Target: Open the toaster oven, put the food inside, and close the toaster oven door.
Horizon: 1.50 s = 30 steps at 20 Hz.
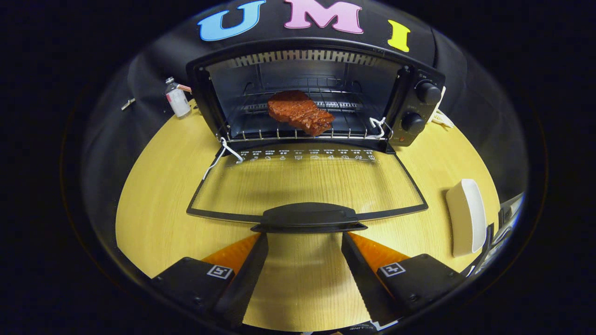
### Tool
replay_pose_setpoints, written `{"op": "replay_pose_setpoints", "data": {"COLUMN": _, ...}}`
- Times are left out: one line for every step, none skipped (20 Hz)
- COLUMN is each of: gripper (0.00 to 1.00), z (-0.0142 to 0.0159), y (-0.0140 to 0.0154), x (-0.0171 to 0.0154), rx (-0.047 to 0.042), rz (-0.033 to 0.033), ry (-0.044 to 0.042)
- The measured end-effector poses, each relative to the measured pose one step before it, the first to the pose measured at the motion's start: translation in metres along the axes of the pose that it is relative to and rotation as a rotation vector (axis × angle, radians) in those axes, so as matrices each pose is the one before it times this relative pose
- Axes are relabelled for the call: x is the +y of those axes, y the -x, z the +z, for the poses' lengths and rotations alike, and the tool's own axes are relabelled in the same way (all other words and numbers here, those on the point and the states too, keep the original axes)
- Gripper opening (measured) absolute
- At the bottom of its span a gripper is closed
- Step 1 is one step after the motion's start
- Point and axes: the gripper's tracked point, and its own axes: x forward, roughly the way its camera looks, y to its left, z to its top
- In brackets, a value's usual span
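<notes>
Resting on the wire rack [298,136] inside the toaster oven [316,93], the food [300,112] is placed; the glass door [305,184] lies fully down on the table [153,209], its handle [308,217] just ahead of the gripper [305,242], fingers spread wide and empty; risk: fingers slipping off the handle on lifting, letting the door drop, or nudging the white dish [465,216] nearby.

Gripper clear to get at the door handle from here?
Probably yes. The gripper is open, its fingers just short of the door handle on the lowered glass door, with bare table between them. The steak sits inside the toaster oven, out of the way.
</notes>
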Motion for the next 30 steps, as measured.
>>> {"op": "replay_pose_setpoints", "data": {"gripper": 0.97, "z": 0.0014, "y": 0.00265, "x": 0.00007, "rx": -0.00272, "rz": 0.00535, "ry": -0.00572}}
{"op": "replay_pose_setpoints", "data": {"gripper": 0.98, "z": 0.00218, "y": 0.003, "x": 0.00059, "rx": -0.00651, "rz": 0.00296, "ry": 0.00001}}
{"op": "replay_pose_setpoints", "data": {"gripper": 0.98, "z": 0.00232, "y": 0.00418, "x": 0.0005, "rx": -0.01017, "rz": 0.00127, "ry": 0.00217}}
{"op": "replay_pose_setpoints", "data": {"gripper": 0.98, "z": 0.00272, "y": 0.00408, "x": 0.00063, "rx": -0.01101, "rz": 0.00053, "ry": 0.0006}}
{"op": "replay_pose_setpoints", "data": {"gripper": 0.98, "z": 0.00288, "y": 0.00365, "x": 0.0004, "rx": -0.00884, "rz": -0.00024, "ry": -0.00461}}
{"op": "replay_pose_setpoints", "data": {"gripper": 0.97, "z": 0.003, "y": 0.00288, "x": 0.00072, "rx": -0.0091, "rz": -0.00003, "ry": -0.0036}}
{"op": "replay_pose_setpoints", "data": {"gripper": 0.98, "z": 0.00296, "y": 0.003, "x": 0.00076, "rx": -0.00696, "rz": 0.00066, "ry": -0.00168}}
{"op": "replay_pose_setpoints", "data": {"gripper": 0.98, "z": 0.00182, "y": 0.00192, "x": 0.00048, "rx": -0.00651, "rz": 0.00185, "ry": -0.00161}}
{"op": "replay_pose_setpoints", "data": {"gripper": 0.98, "z": 0.00118, "y": 0.00257, "x": 0.00033, "rx": -0.00511, "rz": 0.00287, "ry": -0.0053}}
{"op": "replay_pose_setpoints", "data": {"gripper": 0.98, "z": 0.00124, "y": 0.00278, "x": 0.00079, "rx": -0.00444, "rz": 0.00354, "ry": -0.0077}}
{"op": "replay_pose_setpoints", "data": {"gripper": 0.98, "z": 0.00279, "y": 0.00116, "x": 0.0003, "rx": -0.00659, "rz": 0.00268, "ry": -0.00475}}
{"op": "replay_pose_setpoints", "data": {"gripper": 0.98, "z": 0.00298, "y": 0.00259, "x": 0.00104, "rx": -0.00683, "rz": 0.00132, "ry": -0.00321}}
{"op": "replay_pose_setpoints", "data": {"gripper": 0.98, "z": 0.00479, "y": 0.00207, "x": 0.0003, "rx": -0.01087, "rz": 0.00008, "ry": -0.00011}}
{"op": "replay_pose_setpoints", "data": {"gripper": 0.98, "z": 0.00544, "y": 0.00188, "x": 0.00039, "rx": -0.014, "rz": -0.00052, "ry": 0.00091}}
{"op": "replay_pose_setpoints", "data": {"gripper": 0.98, "z": 0.00593, "y": 0.00102, "x": 0.00034, "rx": -0.01375, "rz": -0.00069, "ry": 0.00041}}
{"op": "replay_pose_setpoints", "data": {"gripper": 0.98, "z": 0.00572, "y": 0.0014, "x": 0.00016, "rx": -0.01343, "rz": -0.00098, "ry": 0.00029}}
{"op": "replay_pose_setpoints", "data": {"gripper": 0.98, "z": 0.00436, "y": 0.00123, "x": 0.00021, "rx": -0.00856, "rz": -0.00036, "ry": -0.00022}}
{"op": "replay_pose_setpoints", "data": {"gripper": 0.98, "z": 0.00355, "y": 0.00128, "x": 0.00052, "rx": -0.00668, "rz": 0.0007, "ry": -0.00233}}
{"op": "replay_pose_setpoints", "data": {"gripper": 0.98, "z": 0.00245, "y": 0.0016, "x": 0.00059, "rx": -0.00816, "rz": 0.00207, "ry": -0.00212}}
{"op": "replay_pose_setpoints", "data": {"gripper": 0.98, "z": 0.00442, "y": 0.0007, "x": 0.00061, "rx": -0.0097, "rz": 0.00384, "ry": -0.00033}}
{"op": "replay_pose_setpoints", "data": {"gripper": 0.98, "z": 0.00528, "y": 0.00148, "x": 0.00066, "rx": -0.01325, "rz": 0.00405, "ry": 0.00189}}
{"op": "replay_pose_setpoints", "data": {"gripper": 0.98, "z": 0.0075, "y": 0.00194, "x": 0.00009, "rx": -0.02057, "rz": 0.00481, "ry": 0.00278}}
{"op": "replay_pose_setpoints", "data": {"gripper": 0.98, "z": 0.00978, "y": 0.00039, "x": 0.00075, "rx": -0.02872, "rz": 0.00436, "ry": 0.00124}}
{"op": "replay_pose_setpoints", "data": {"gripper": 0.98, "z": 0.01038, "y": -0.00061, "x": 0.00117, "rx": -0.02643, "rz": 0.00469, "ry": 0.00869}}
{"op": "replay_pose_setpoints", "data": {"gripper": 0.98, "z": 0.01241, "y": -0.00101, "x": 0.00079, "rx": -0.03025, "rz": 0.00504, "ry": 0.01632}}
{"op": "replay_pose_setpoints", "data": {"gripper": 0.98, "z": 0.00922, "y": -0.00428, "x": 0.00101, "rx": -0.02148, "rz": 0.00749, "ry": 0.0142}}
{"op": "replay_pose_setpoints", "data": {"gripper": 0.98, "z": 0.00558, "y": -0.00665, "x": 0.00276, "rx": -0.00115, "rz": 0.01498, "ry": 0.00758}}
{"op": "replay_pose_setpoints", "data": {"gripper": 0.98, "z": 0.0007, "y": -0.00646, "x": 0.00067, "rx": 0.01407, "rz": 0.00897, "ry": 0.00244}}
{"op": "replay_pose_setpoints", "data": {"gripper": 0.98, "z": 0.00157, "y": -0.00612, "x": -0.0027, "rx": 0.00552, "rz": -0.0048, "ry": 0.00248}}
{"op": "replay_pose_setpoints", "data": {"gripper": 0.99, "z": 0.00586, "y": -0.00552, "x": -0.0027, "rx": -0.00994, "rz": -0.00324, "ry": 0.0}}
